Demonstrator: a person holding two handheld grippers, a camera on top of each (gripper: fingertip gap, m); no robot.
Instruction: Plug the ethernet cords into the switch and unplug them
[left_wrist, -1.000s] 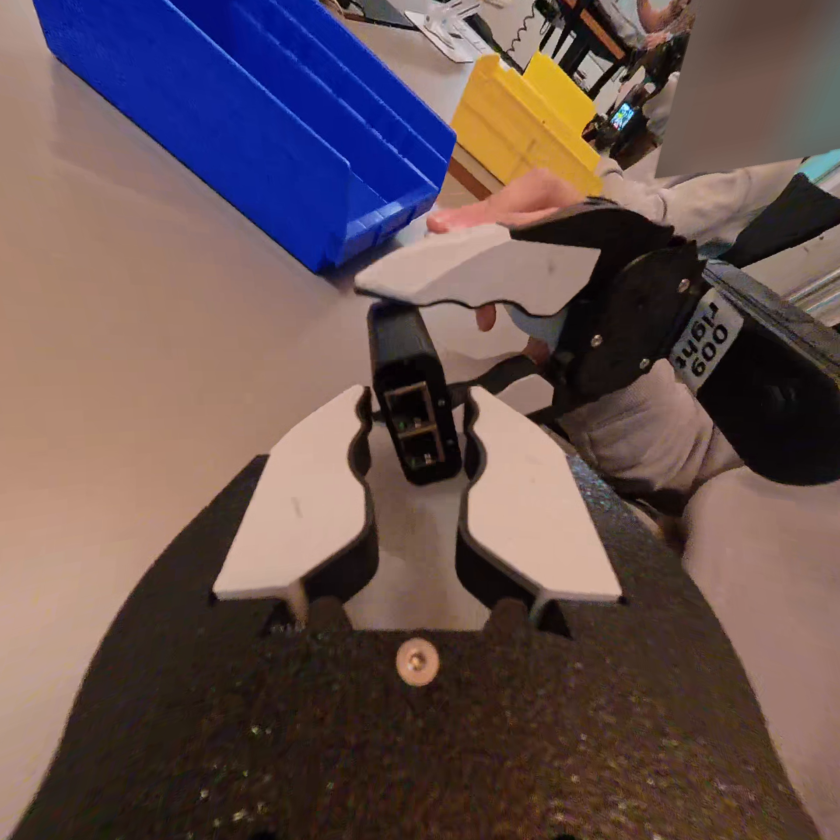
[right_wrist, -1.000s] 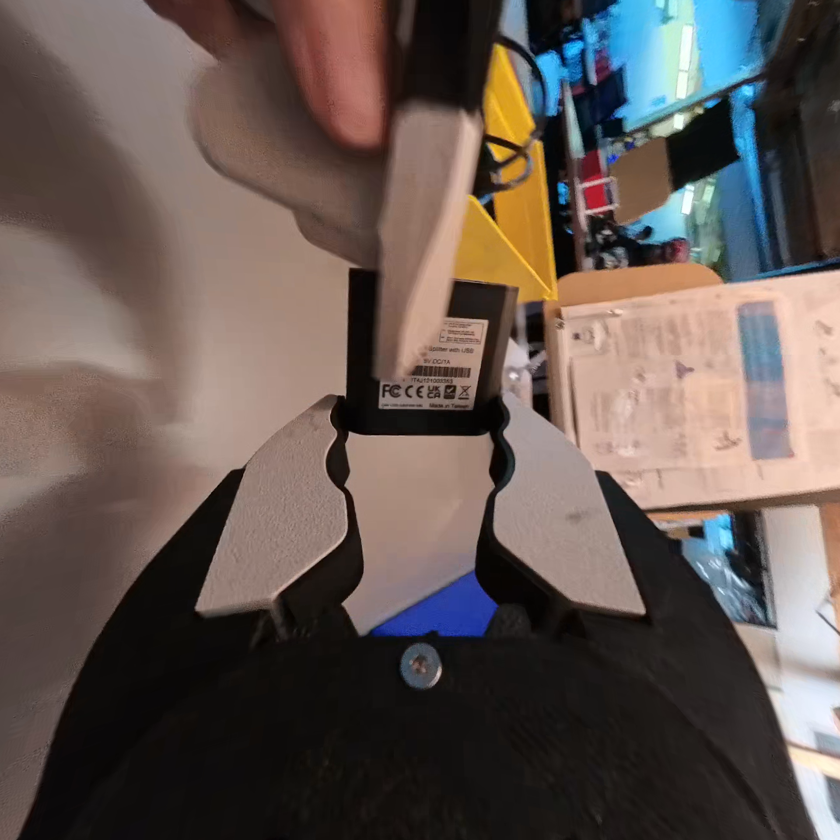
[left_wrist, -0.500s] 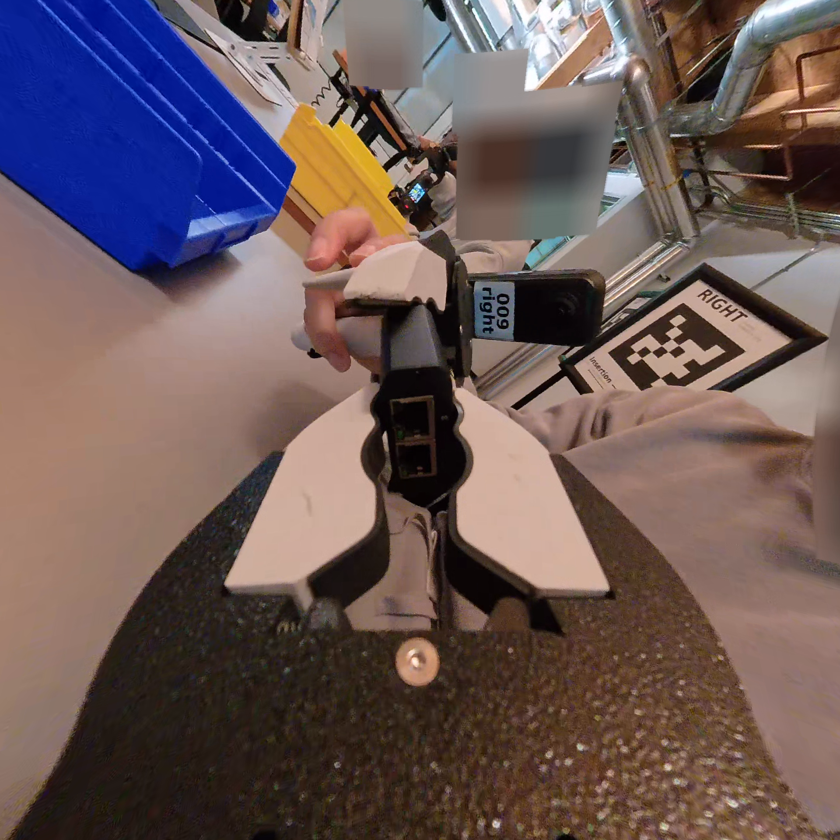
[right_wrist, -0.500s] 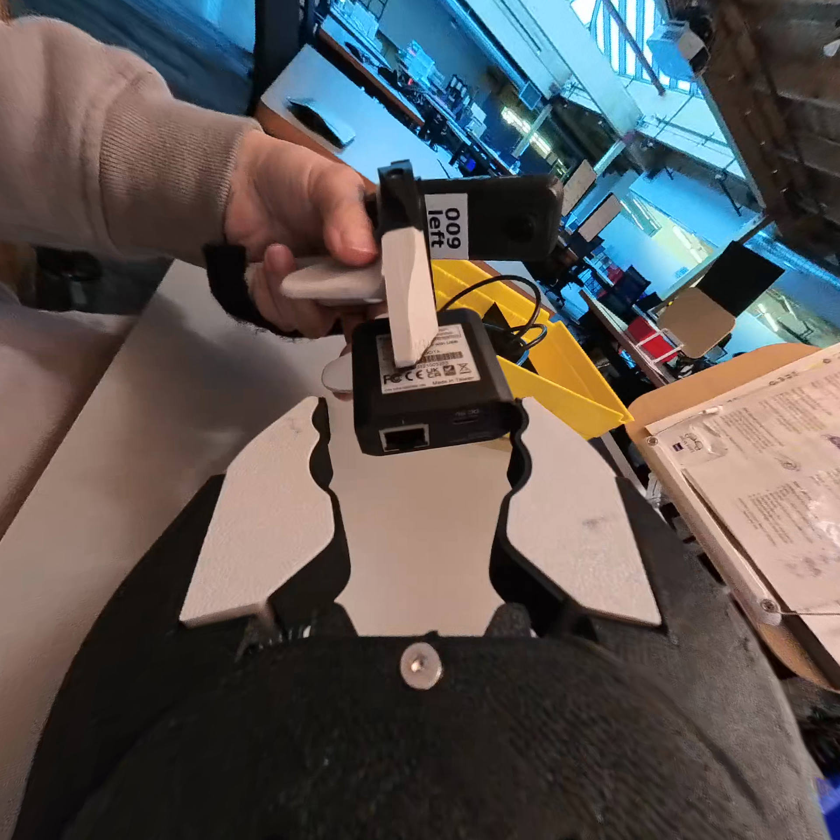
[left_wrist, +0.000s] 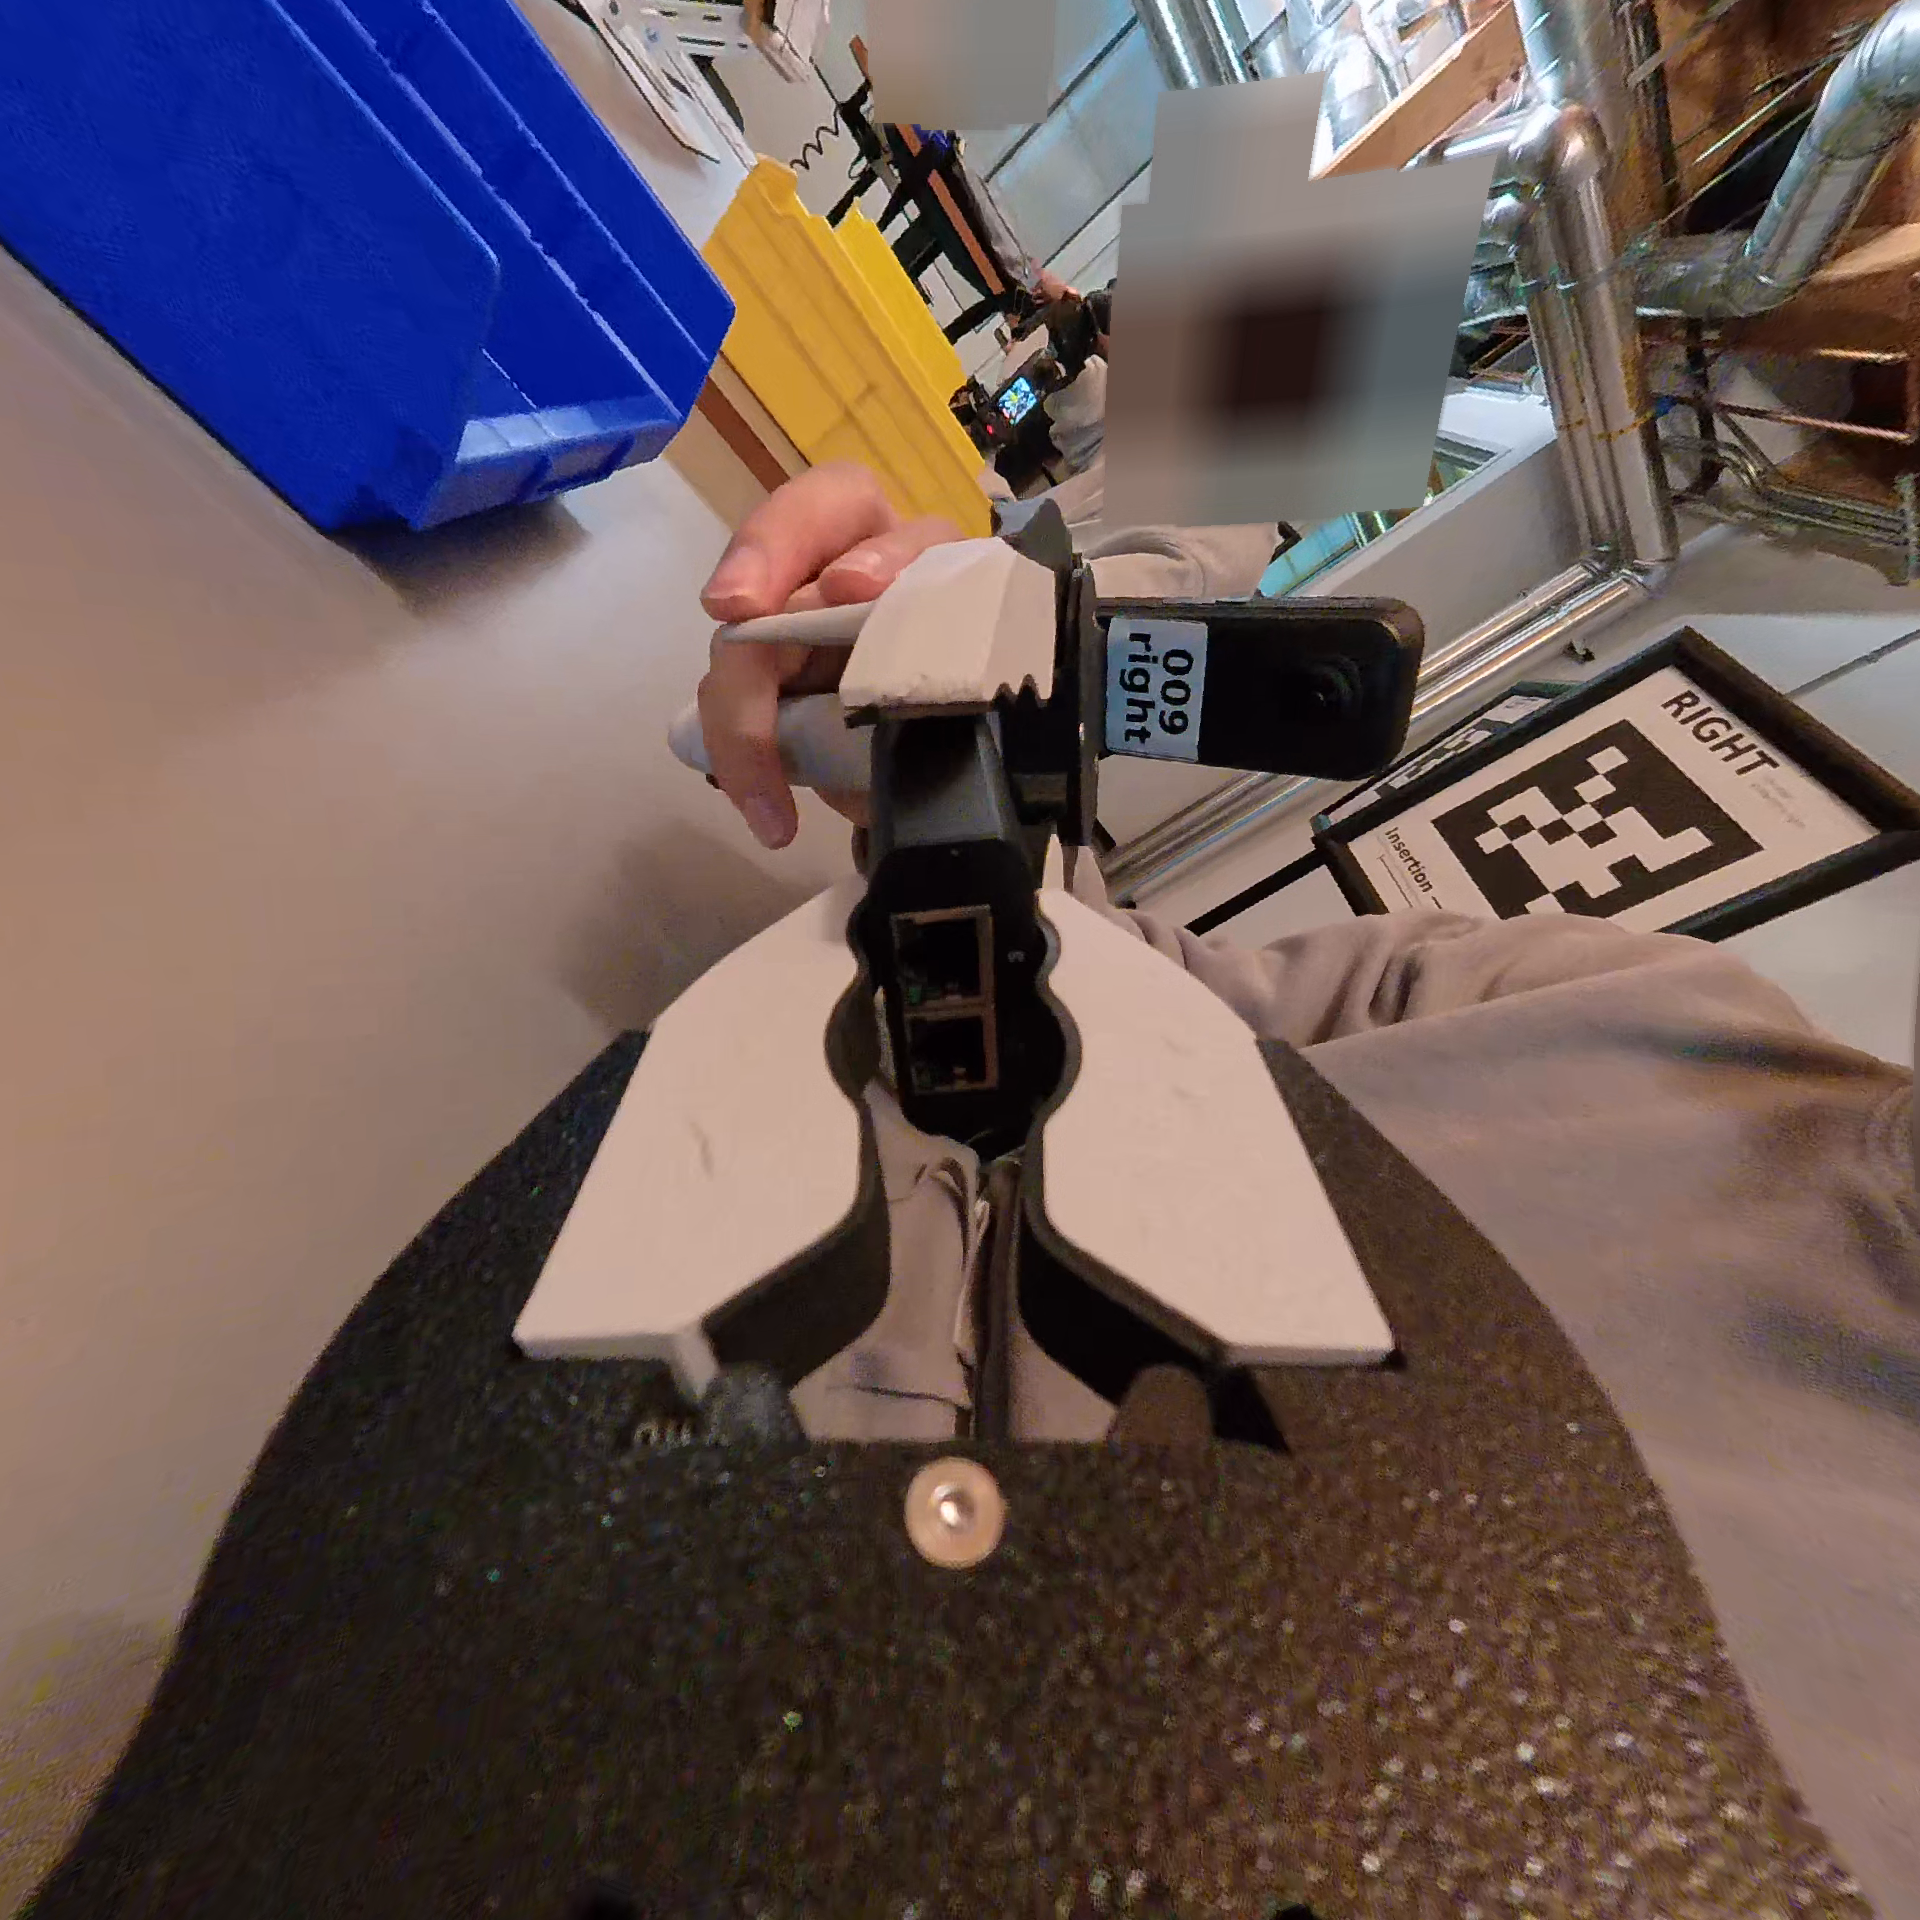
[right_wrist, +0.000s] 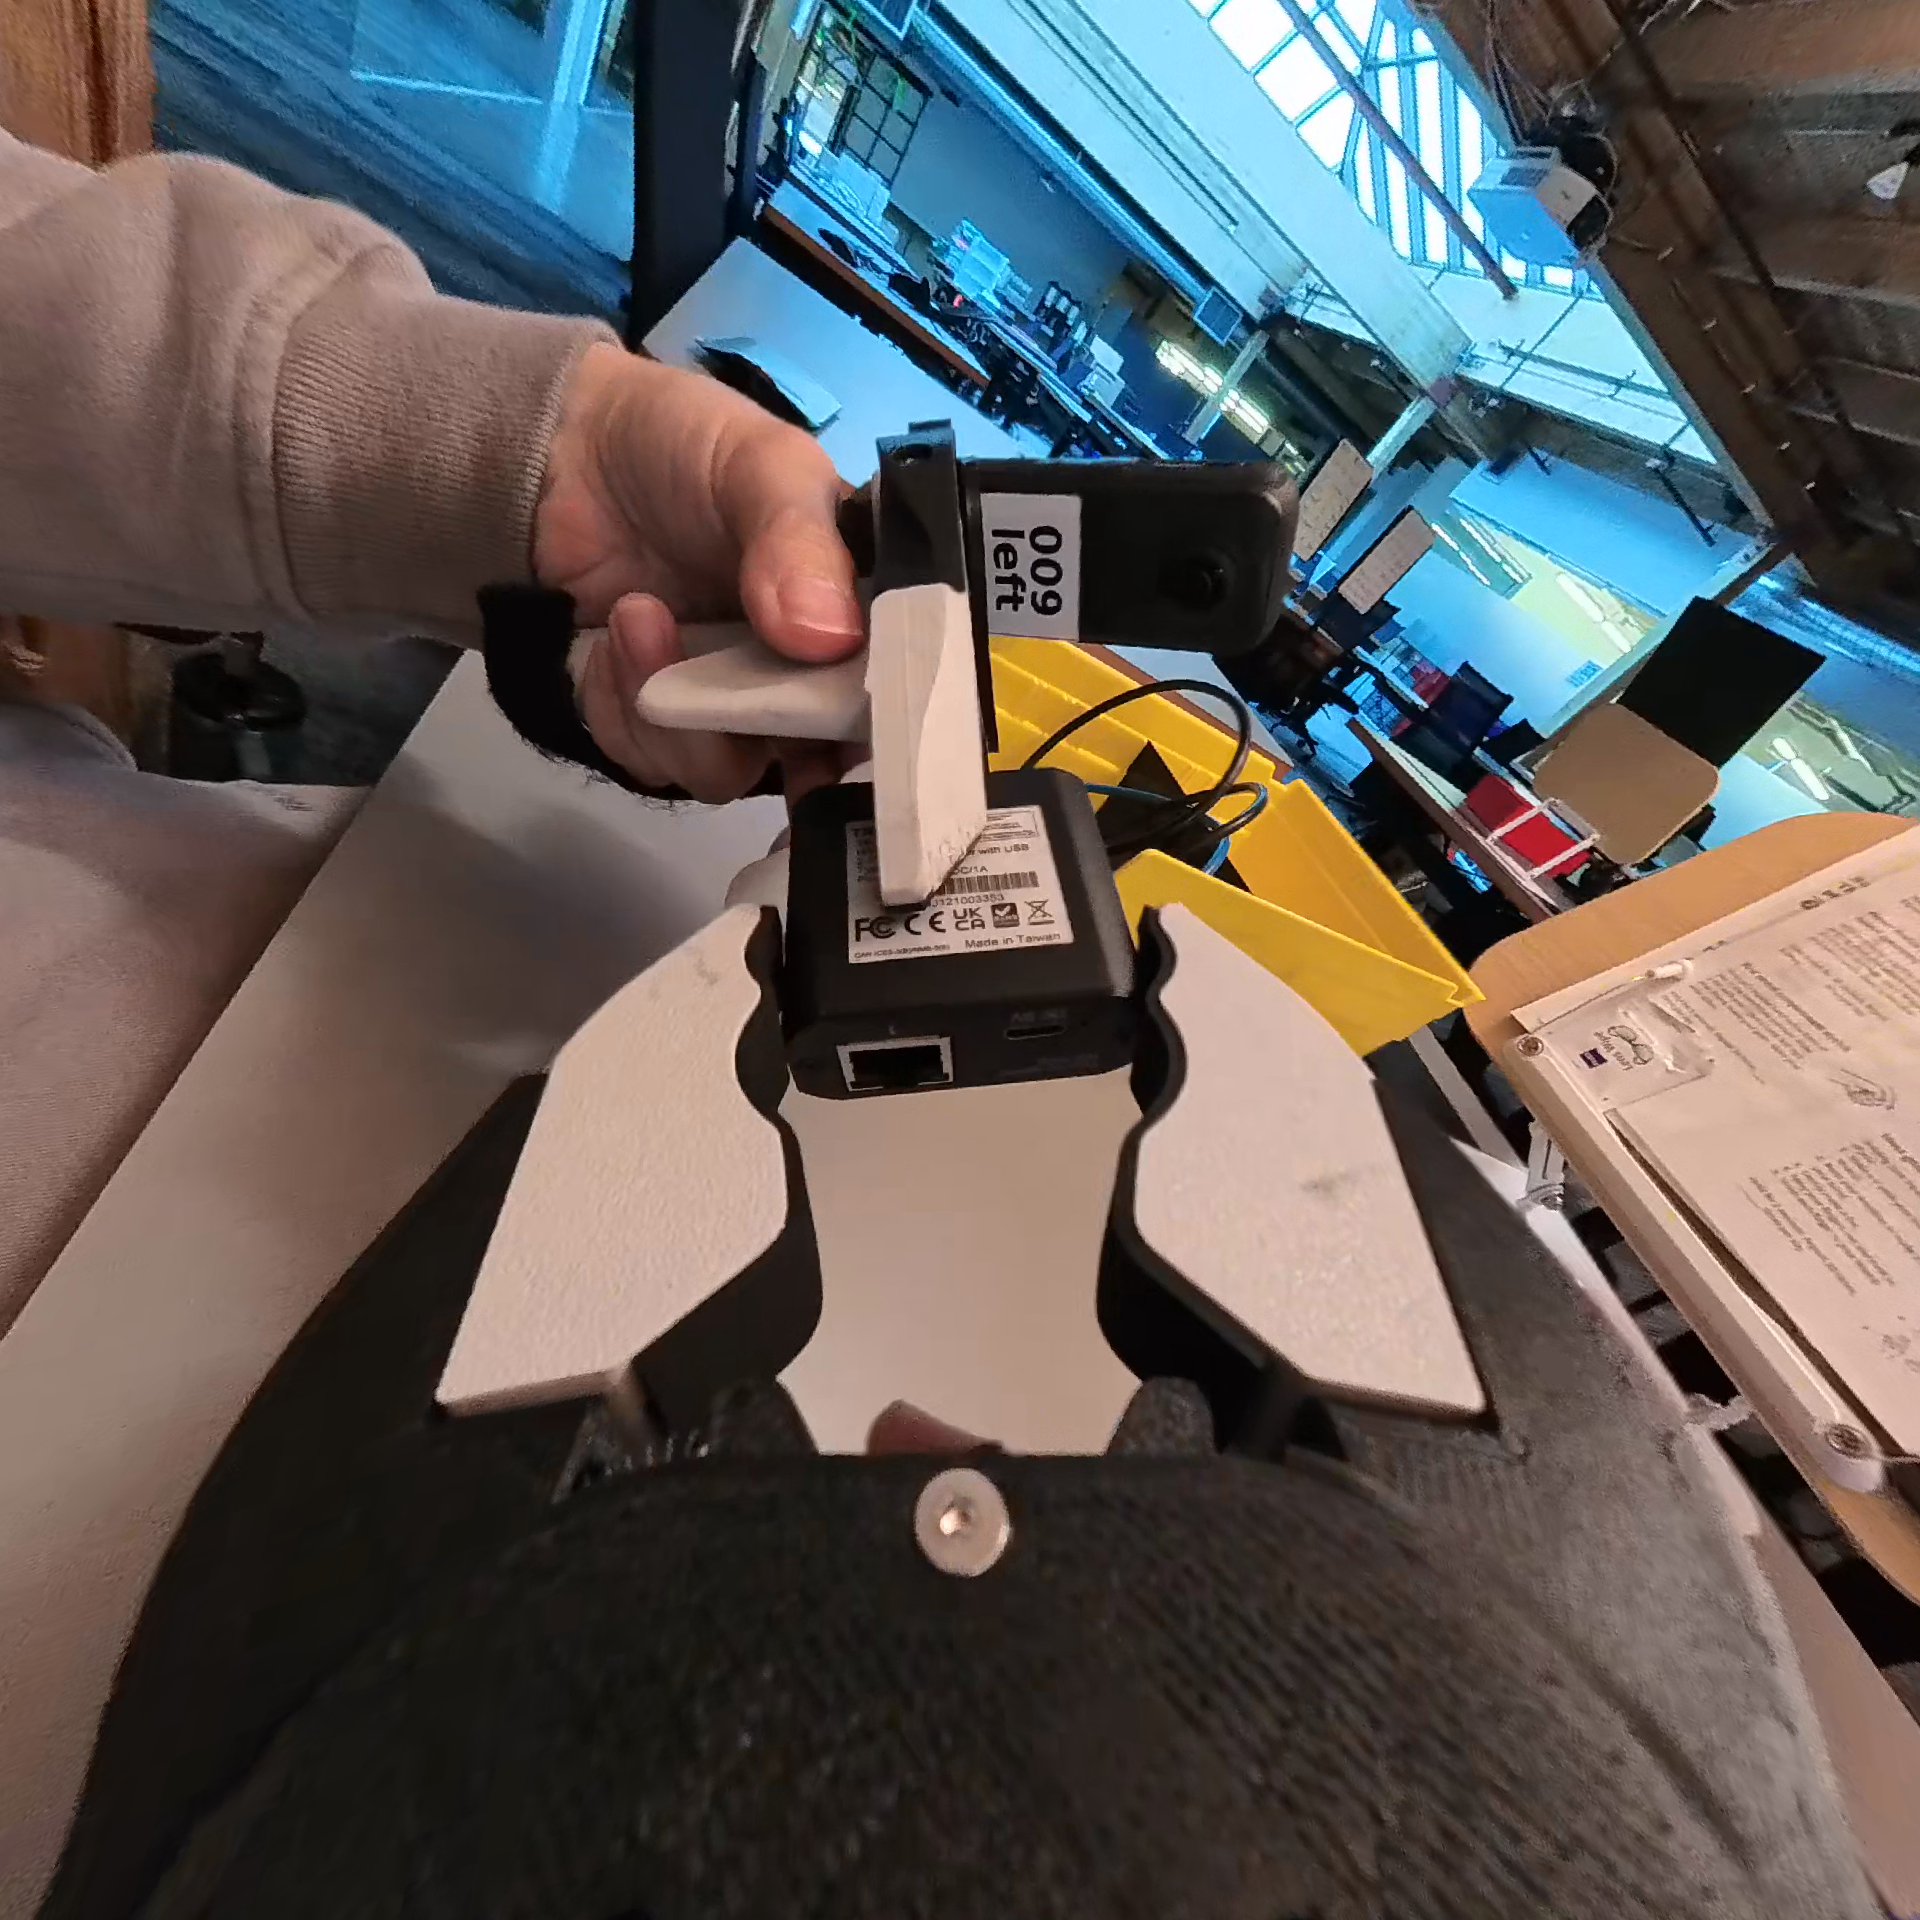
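Note:
The black switch (left_wrist: 945, 997) is held in the air between both grippers. My left gripper (left_wrist: 951, 935) is shut on its thin sides, at the end with two empty ethernet ports facing me. My right gripper (right_wrist: 956, 935) is shut on its wide sides; that end (right_wrist: 997, 997) shows one empty ethernet port and a small slot. The right gripper's finger (left_wrist: 935, 644) shows on the far end in the left wrist view. The left gripper's finger (right_wrist: 925, 748) lies across the switch's label. Dark cords (right_wrist: 1174, 727) lie coiled in a yellow bin (right_wrist: 1299, 914).
A blue bin (left_wrist: 364, 260) and the yellow bin (left_wrist: 831, 343) stand at the far side of the grey table (left_wrist: 260, 831). A framed marker sign (left_wrist: 1610, 810) stands behind. A board with papers (right_wrist: 1714, 1091) lies at the right. The person's sleeves are close by. Left and right tips are no more than a few centimetres apart.
Both grippers have tilted up from looking down at the table and lifted the switch. The left fingers have closed tighter on it. Little has moved in the last half second.

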